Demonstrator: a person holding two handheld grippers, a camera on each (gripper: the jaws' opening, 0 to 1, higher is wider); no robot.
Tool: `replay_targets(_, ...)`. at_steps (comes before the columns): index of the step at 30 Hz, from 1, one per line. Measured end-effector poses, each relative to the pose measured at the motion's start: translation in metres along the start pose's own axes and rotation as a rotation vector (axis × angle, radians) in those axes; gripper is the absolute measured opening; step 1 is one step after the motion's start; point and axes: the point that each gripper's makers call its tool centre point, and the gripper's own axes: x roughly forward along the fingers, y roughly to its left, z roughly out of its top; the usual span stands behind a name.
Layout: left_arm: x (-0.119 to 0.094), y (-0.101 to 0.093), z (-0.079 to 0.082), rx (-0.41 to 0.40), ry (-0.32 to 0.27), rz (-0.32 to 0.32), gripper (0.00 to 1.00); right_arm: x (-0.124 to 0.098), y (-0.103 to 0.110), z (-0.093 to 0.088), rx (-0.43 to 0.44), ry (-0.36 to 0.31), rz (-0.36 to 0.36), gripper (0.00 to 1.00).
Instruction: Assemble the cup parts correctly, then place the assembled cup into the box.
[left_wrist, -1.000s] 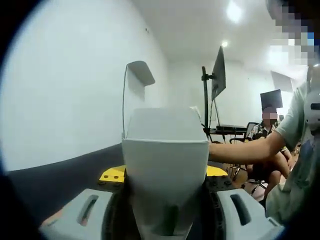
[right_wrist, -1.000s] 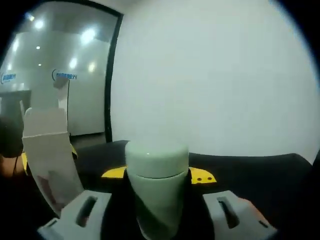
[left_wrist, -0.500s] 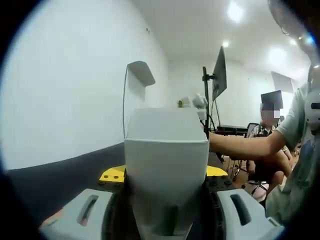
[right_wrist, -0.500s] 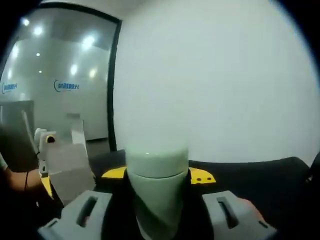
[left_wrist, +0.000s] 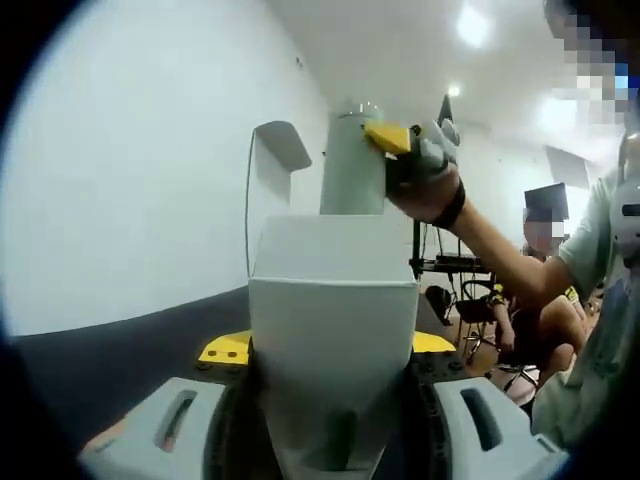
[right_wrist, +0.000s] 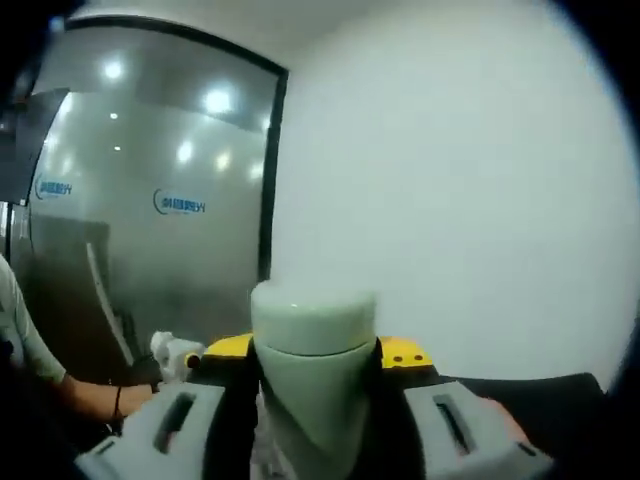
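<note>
left gripper (left_wrist: 330, 440): jaws clamping the open white carton box (left_wrist: 333, 320) upright | right gripper (right_wrist: 315, 440): gripping the lidded pale-green cup (left_wrist: 353, 165), hovering just above the box mouth | advice: centring the cup, lowering it straight, steadying the box.

Cup (right_wrist: 313, 370) between right gripper (right_wrist: 315, 440) jaws

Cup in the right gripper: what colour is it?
Pale green cup, clearest in the right gripper view.
</note>
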Motion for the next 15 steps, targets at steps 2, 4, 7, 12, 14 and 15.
replay_targets(2,0.000,-0.001,0.000,0.002,0.002,0.000,0.51,0.000,0.014,0.009,0.006,-0.009,0.031,0.41)
replay_targets(4,0.001,-0.001,0.000,0.002,0.005,0.000,0.51,0.001,0.030,0.012,0.016,-0.007,0.076,0.41)
replay_targets(7,0.000,0.000,0.000,0.000,0.004,0.002,0.51,0.002,0.049,0.015,-0.007,-0.010,0.110,0.41)
replay_targets(12,-0.001,0.000,0.000,-0.003,0.002,0.003,0.51,0.005,0.066,0.020,-0.045,-0.013,0.137,0.41)
replay_targets(14,-0.001,0.003,0.000,-0.003,0.003,0.002,0.51,0.005,0.073,0.024,-0.043,-0.021,0.157,0.41)
replay_targets(15,-0.001,0.003,0.000,-0.003,0.003,0.002,0.51,0.005,0.078,0.025,-0.038,-0.020,0.167,0.41)
